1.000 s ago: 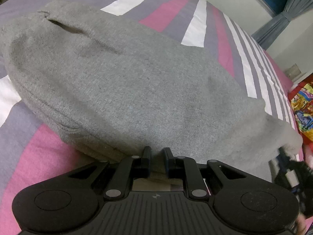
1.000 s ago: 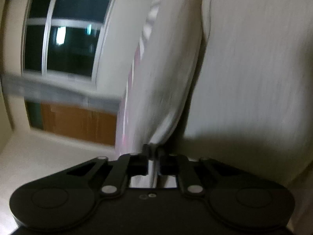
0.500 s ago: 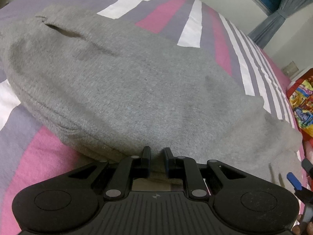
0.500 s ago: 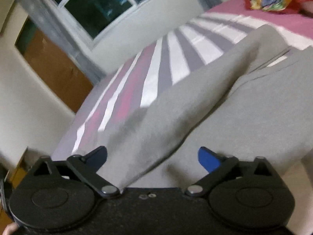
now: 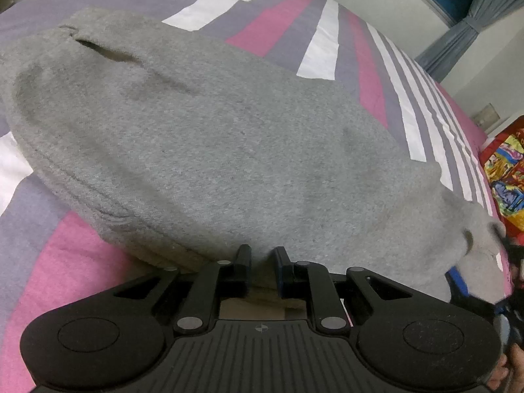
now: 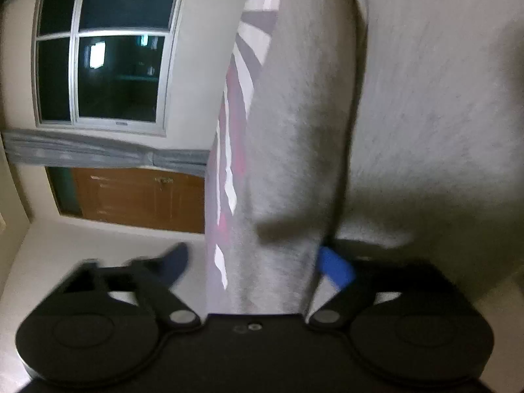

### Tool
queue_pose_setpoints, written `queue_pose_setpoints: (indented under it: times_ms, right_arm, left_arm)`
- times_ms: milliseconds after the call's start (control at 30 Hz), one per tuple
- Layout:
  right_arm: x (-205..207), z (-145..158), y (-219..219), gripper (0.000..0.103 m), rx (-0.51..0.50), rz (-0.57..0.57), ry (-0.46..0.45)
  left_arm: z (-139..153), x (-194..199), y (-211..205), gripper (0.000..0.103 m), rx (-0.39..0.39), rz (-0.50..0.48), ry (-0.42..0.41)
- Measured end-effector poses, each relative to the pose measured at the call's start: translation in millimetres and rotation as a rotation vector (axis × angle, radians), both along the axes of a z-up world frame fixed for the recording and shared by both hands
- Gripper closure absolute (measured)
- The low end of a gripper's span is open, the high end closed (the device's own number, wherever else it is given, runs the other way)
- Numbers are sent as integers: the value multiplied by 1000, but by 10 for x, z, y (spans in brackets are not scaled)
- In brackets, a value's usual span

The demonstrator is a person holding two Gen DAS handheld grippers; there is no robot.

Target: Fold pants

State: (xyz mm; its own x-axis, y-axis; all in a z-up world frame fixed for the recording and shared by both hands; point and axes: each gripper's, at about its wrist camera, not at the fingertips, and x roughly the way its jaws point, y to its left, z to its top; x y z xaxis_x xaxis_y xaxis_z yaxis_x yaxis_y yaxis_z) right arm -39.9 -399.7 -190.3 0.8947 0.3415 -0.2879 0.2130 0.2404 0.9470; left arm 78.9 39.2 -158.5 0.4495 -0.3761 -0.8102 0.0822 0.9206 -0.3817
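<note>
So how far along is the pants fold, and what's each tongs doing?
Done: the pants lie doubled into a thick grey bundle on the striped bed, stacked edges showing at its left end. In hand: the left tongs are shut on the near edge; the right tongs are open, straddling a fabric ridge. Left: the right tongs must close and carry that end over, probably one more fold.

A bedsheet [image 5: 275, 29] with pink, purple and white stripes is covering the bed. A colourful cushion [image 5: 506, 170] is lying at its right edge. A grey curtain [image 5: 458, 32] is hanging in the corner beside the wall. In the right wrist view, a dark window [image 6: 98, 65] with a white frame is showing, and a brown wooden cabinet [image 6: 137, 196] is standing near it
</note>
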Motion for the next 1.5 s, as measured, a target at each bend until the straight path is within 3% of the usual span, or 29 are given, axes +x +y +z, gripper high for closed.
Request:
queue_pose_setpoints:
  times_ms: [33, 100, 300, 333, 433, 500, 567, 633, 733, 800, 900, 1033, 1233, 1367, 1500]
  right_arm:
    - [37, -38, -11, 67, -16, -4, 15]
    - [-10, -133, -82, 79, 4, -48, 26]
    - [-134, -171, -424, 83, 9, -246, -32]
    - [-142, -153, -481, 92, 0, -242, -35]
    - [-124, 0, -451, 95, -126, -182, -36]
    - [-310, 292, -340, 95, -229, -151, -96]
    - [-532, 582, -207, 95, -304, -113, -141]
    - [-669, 751, -62, 95, -428, -86, -90]
    - [-680, 441, -59, 92, -515, -63, 153]
    - [-659, 144, -166, 86, -438, -55, 244]
    - [-729, 124, -290, 75, -368, -83, 206]
    - [-970, 261, -464, 53, -429, -106, 185]
    - [-1021, 298, -676, 52, -410, -151, 172]
    - [-1084, 343, -814, 45, -397, -221, 147]
    - [-981, 322, -1057, 48, -410, -247, 198]
  left_arm:
    - [1, 3, 0, 87, 0, 1, 2]
    - [2, 6, 15, 87, -7, 3, 6]
    - [-1, 22, 18, 87, -8, -4, 11]
    - [-3, 24, 17, 87, -8, -5, 10]
    - [-8, 25, 13, 87, -4, -9, 5]
    - [-5, 19, 11, 87, -3, -14, 1]
    - [-3, 14, 1, 87, 4, -22, -5]
    - [-1, 9, -7, 87, 10, -27, -8]
    - [7, -2, -31, 87, 22, -35, -17]
    - [23, -16, -40, 87, 31, -38, -20]
    - [93, -37, -75, 87, 60, -51, -32]
    - [239, -67, -168, 87, 84, -72, -75]
    - [274, -76, -405, 87, 65, -104, -73]
    - [121, -74, -524, 87, 118, -107, -72]
    - [99, -85, -506, 87, 118, -115, -73]
